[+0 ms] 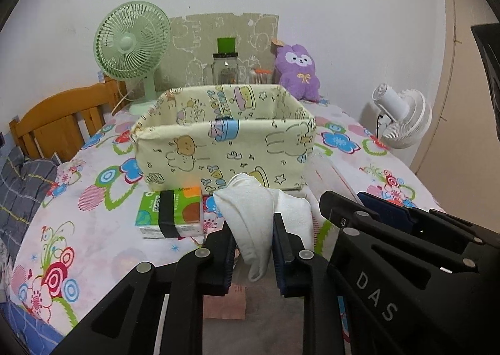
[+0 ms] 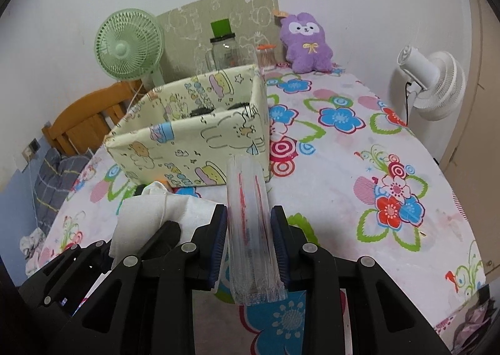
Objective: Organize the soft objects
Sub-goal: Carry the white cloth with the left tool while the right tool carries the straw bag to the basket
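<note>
My left gripper (image 1: 253, 248) is shut on a white cloth (image 1: 250, 217) and holds it just in front of the cream cartoon-print fabric basket (image 1: 225, 148). My right gripper (image 2: 250, 245) is shut on a clear plastic packet with red print (image 2: 250, 223), also in front of the basket (image 2: 187, 142). The right gripper shows at the lower right of the left wrist view (image 1: 390, 230). The white cloth shows at the left of the right wrist view (image 2: 147, 214). A green tissue pack (image 1: 170, 214) with a black band lies left of the cloth. A purple plush toy (image 1: 298, 72) leans on the back wall.
A green fan (image 1: 132, 48), a glass jar with a green lid (image 1: 225, 67) and a cardboard sheet (image 1: 218, 42) stand behind the basket. A white fan (image 1: 403, 117) stands at the right. A wooden chair (image 1: 62, 123) is at the left. The floral tablecloth (image 2: 359, 167) covers the table.
</note>
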